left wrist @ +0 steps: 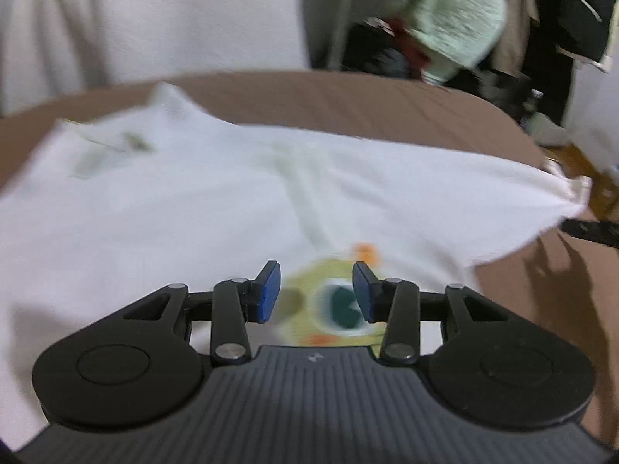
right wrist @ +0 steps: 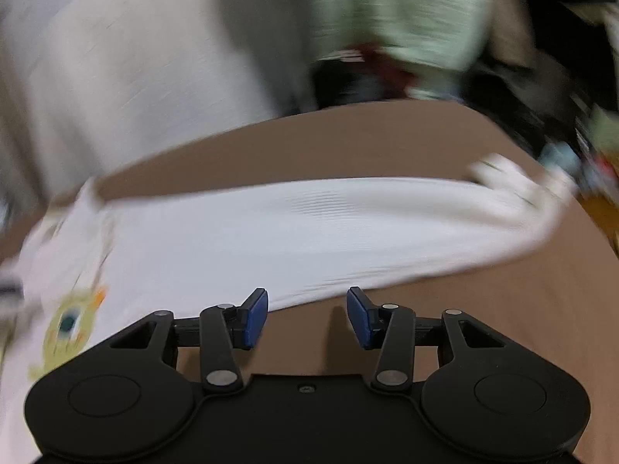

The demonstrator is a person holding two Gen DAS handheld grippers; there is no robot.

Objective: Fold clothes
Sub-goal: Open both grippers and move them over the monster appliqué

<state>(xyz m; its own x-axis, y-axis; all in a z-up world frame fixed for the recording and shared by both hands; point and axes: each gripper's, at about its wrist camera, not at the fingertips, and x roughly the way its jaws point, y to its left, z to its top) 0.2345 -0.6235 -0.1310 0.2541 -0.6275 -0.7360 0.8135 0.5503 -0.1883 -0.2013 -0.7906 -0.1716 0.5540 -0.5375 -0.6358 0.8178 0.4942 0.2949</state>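
Note:
A white T-shirt [left wrist: 216,201] lies spread on a brown table [left wrist: 348,100], with a yellow-green cartoon print [left wrist: 329,305] with an eye. My left gripper [left wrist: 316,290] is open and empty, hovering just above the print. In the right wrist view the same shirt [right wrist: 278,232] stretches across the table [right wrist: 387,139], print [right wrist: 71,324] at the left. My right gripper [right wrist: 307,315] is open and empty over the shirt's near edge, its right finger above bare table. Both views are motion-blurred.
White cloth [left wrist: 135,19] hangs behind the table. A pale green garment [left wrist: 452,15] and dark clutter [left wrist: 387,54] sit beyond the far right edge. A dark object [left wrist: 592,230] pokes in at the right by the shirt's pulled corner.

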